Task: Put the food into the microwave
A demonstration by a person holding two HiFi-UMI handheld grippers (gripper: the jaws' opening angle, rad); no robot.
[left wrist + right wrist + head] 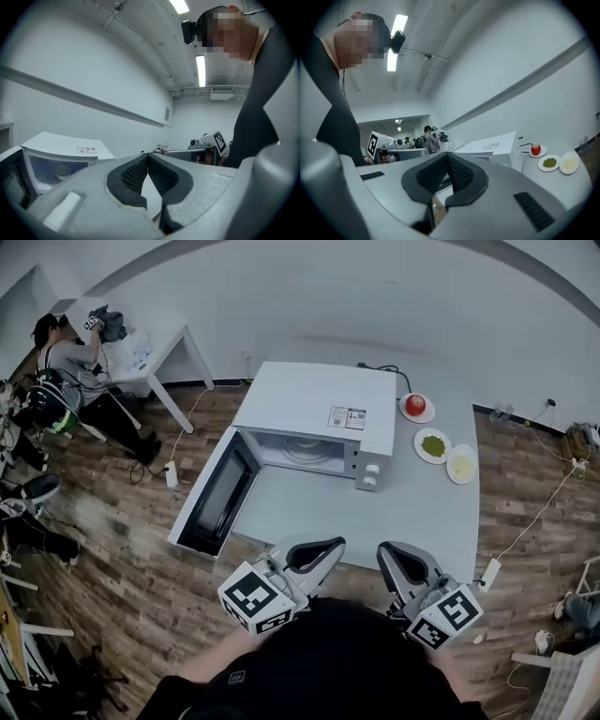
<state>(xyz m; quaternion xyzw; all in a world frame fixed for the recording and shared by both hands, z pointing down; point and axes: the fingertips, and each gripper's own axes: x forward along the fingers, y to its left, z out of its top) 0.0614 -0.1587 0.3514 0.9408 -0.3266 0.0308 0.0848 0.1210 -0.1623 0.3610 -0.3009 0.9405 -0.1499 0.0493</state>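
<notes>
Table [422,521], microwave [323,395], door [217,498] open leftward

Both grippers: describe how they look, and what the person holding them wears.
The left gripper and right gripper are alike: pale grey moulded shells, curved jaws lined with black ribbed pads, each carrying a white cube with black square markers. The person wears a black top.

You are standing in a bare, lab-like recording room: white walls [375,306], wood-pattern floor [122,549], cables [530,522] trailing to a power strip [488,574], a microwave [319,395] sitting on a grey table [412,512], another person [66,362] working at a white desk [178,343].
</notes>
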